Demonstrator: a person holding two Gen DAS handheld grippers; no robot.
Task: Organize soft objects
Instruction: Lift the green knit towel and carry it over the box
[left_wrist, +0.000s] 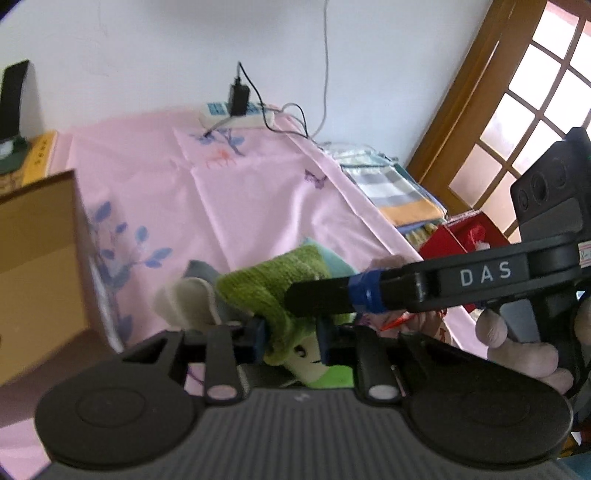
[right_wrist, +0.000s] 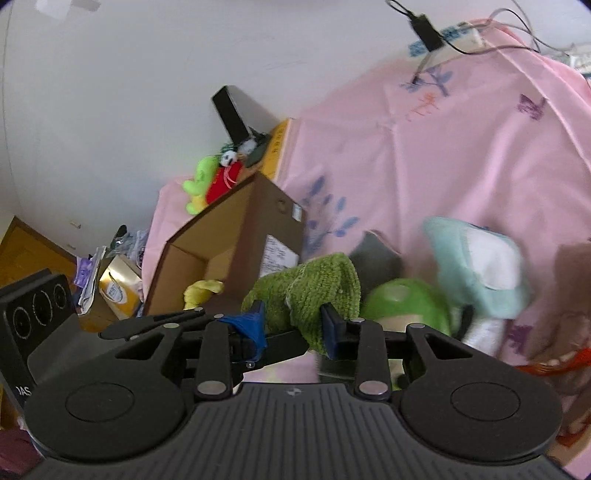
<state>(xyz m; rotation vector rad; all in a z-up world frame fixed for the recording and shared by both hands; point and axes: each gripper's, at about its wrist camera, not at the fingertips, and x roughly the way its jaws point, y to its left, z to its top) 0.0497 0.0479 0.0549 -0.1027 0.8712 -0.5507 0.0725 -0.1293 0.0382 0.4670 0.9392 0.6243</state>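
Green knitted plush toy (left_wrist: 280, 280), leafy top with a pale smiling face at its lower end, lying on pink bedsheet (left_wrist: 258, 192). Held at two places: left claw (left_wrist: 291, 338) pinching the neck just above the face, pads pressing into the knit; right claw (right_wrist: 293, 321) pinching the knitted top, fabric bunched between its blue pads. Long axis: running from the left claw up and away toward the right claw, which crosses in from the right in the left wrist view. Neighbours touching or just beside: mint-and-white plush (right_wrist: 480, 266), grey soft piece (right_wrist: 373, 254), cream soft piece (left_wrist: 188, 302). Cardboard box (right_wrist: 221, 251), open, yellow item already inside, standing to the left of the toy, nearer the left claw. Bare sheet between toy and box; box rim to be cleared on the way in. Bed edge near on the right, folded striped cloths (left_wrist: 399, 192) beyond it.
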